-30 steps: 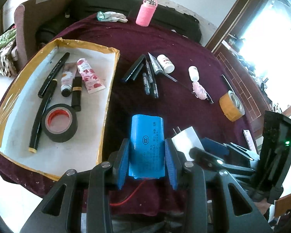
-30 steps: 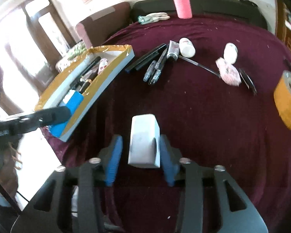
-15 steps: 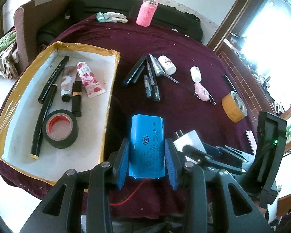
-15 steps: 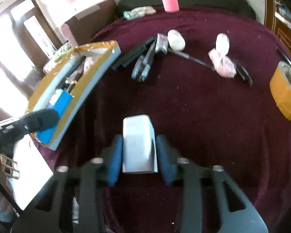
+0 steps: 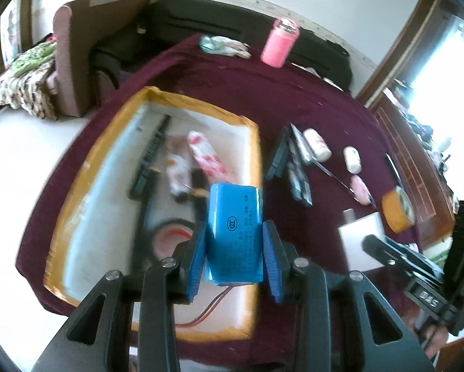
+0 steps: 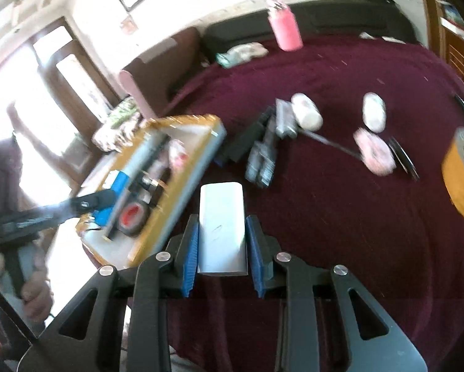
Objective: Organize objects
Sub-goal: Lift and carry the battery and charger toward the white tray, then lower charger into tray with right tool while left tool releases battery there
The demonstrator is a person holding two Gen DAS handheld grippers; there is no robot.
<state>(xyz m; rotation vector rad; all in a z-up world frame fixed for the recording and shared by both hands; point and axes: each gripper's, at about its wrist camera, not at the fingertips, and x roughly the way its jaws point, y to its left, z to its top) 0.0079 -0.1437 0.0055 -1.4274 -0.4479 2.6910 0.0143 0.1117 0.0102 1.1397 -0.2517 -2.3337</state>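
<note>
A: Item one, left tongs (image 5: 234, 255)?
B: Clamped on the blue battery pack (image 5: 234, 232), both pads flat against its sides, red and black leads trailing below. The pack hangs over the near right part of the gold-edged tray (image 5: 61, 217).

A: Item two, right tongs (image 6: 222, 248)?
B: Jaws closing, the pads pressing a white charger block (image 6: 222, 226) between them. It is held above the maroon bench (image 6: 340, 232), just right of the tray's near corner.

A: Tray contents?
B: A roll of black tape (image 6: 132, 214) at the near end; long black sticks (image 5: 151, 155) and a rose-printed tube (image 5: 205, 155) toward the far end. Blurred, so no finer listing.

A: Loose stock right of the tray?
B: A cluster of dark pens (image 6: 260, 152) just beside its far corner; then two white bottles (image 6: 306, 111), a pink puff (image 6: 375, 152), and an orange tape roll (image 6: 462, 170) well apart. A pink flask (image 6: 285, 28) stands beyond the tray at the bench's far edge.
</note>
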